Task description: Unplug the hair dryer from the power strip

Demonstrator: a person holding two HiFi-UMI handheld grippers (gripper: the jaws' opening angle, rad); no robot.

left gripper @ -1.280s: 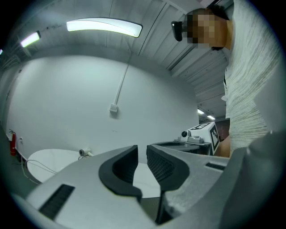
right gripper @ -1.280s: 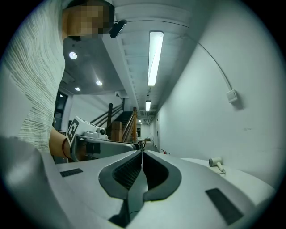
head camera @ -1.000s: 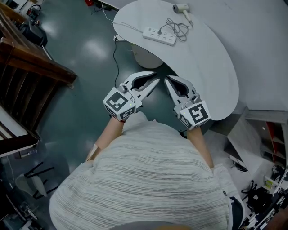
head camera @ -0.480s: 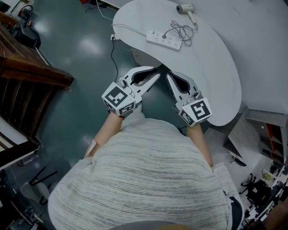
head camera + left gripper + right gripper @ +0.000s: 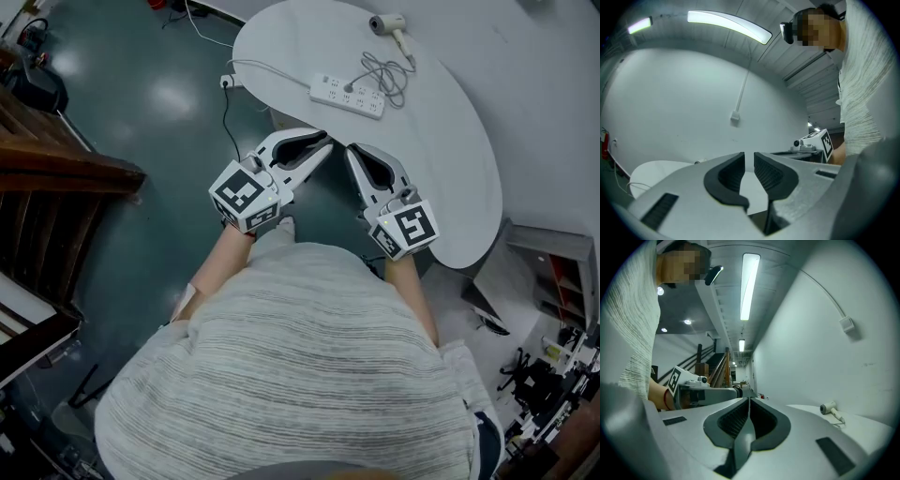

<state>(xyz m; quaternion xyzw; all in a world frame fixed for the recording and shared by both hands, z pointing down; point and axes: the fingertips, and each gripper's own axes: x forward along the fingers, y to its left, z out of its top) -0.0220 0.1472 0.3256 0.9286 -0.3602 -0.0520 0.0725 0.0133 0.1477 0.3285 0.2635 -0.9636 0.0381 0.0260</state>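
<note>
Both grippers are held out level in front of the person, tips side by side at the near edge of the white curved desk (image 5: 469,159). The left gripper (image 5: 323,147) has its jaws a narrow slit apart with nothing in the gap. The right gripper (image 5: 351,153) has its jaws pressed together, empty.

Over on the far side of the desk sits the white power strip (image 5: 348,96), well apart from both grippers, with only bare desk top between. Beyond it, by the far edge, lies the hair dryer (image 5: 387,23), and its grey cord (image 5: 386,73) piles in loose loops right against the strip. The cord ends at the strip, though the plug is too small to make out.

The strip's own white lead (image 5: 258,66) runs off the desk's left edge towards the teal floor (image 5: 141,84), where a thin black cable (image 5: 225,122) trails down. A dark wooden staircase (image 5: 66,169) fills the left side, and shelving clutter (image 5: 553,366) is cut off bottom right.

The person's striped sweater (image 5: 309,375) hides everything below the wrists. From the right gripper view the dryer shows small and low to the right.

No brand reads on the strip or the dryer; the gripper cubes carry only black-and-white square patterns.
</note>
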